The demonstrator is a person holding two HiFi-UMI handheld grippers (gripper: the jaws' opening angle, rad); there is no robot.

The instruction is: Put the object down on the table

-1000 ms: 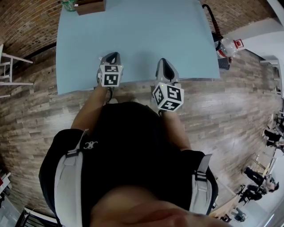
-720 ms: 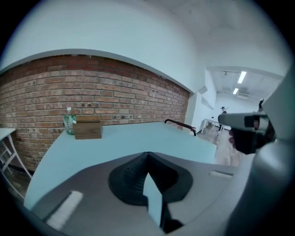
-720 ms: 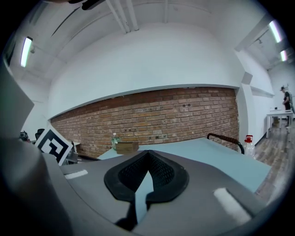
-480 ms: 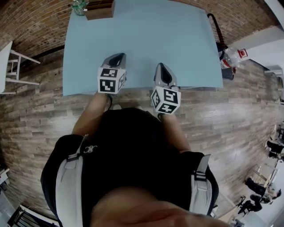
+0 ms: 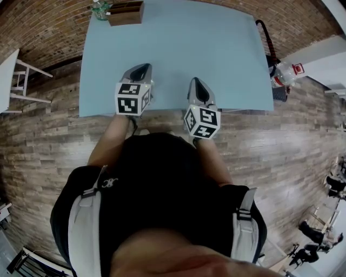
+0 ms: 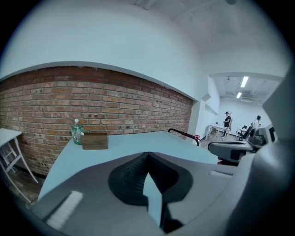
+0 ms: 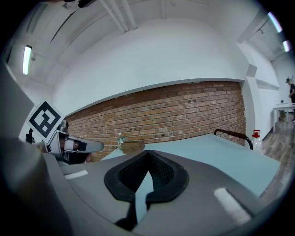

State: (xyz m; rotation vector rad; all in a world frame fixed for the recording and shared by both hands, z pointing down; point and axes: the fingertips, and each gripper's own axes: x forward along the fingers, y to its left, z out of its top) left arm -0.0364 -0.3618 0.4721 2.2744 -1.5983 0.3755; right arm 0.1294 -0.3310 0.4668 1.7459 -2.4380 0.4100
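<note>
A brown wooden box (image 5: pixel 125 12) and a clear green bottle (image 5: pixel 100 9) stand at the far left corner of the light blue table (image 5: pixel 216 48). Both show again in the left gripper view, the box (image 6: pixel 95 140) next to the bottle (image 6: pixel 77 131), and in the right gripper view, box (image 7: pixel 132 146) and bottle (image 7: pixel 120 139). My left gripper (image 5: pixel 139 73) and right gripper (image 5: pixel 195 84) hover side by side over the table's near edge. Both are shut with nothing between their jaws, as their own views show for the left gripper (image 6: pixel 147 154) and the right gripper (image 7: pixel 147 152).
A white chair (image 5: pixel 16 81) stands on the wood floor left of the table. At the table's right side are a black curved handle (image 5: pixel 265 38) and a plastic bottle with a red label (image 5: pixel 286 73). People sit far off at the right (image 5: pixel 335 184).
The head view has shifted a little, so the table sits slightly more to the right. Both grippers stay shut near the front edge, hardly moved.
</note>
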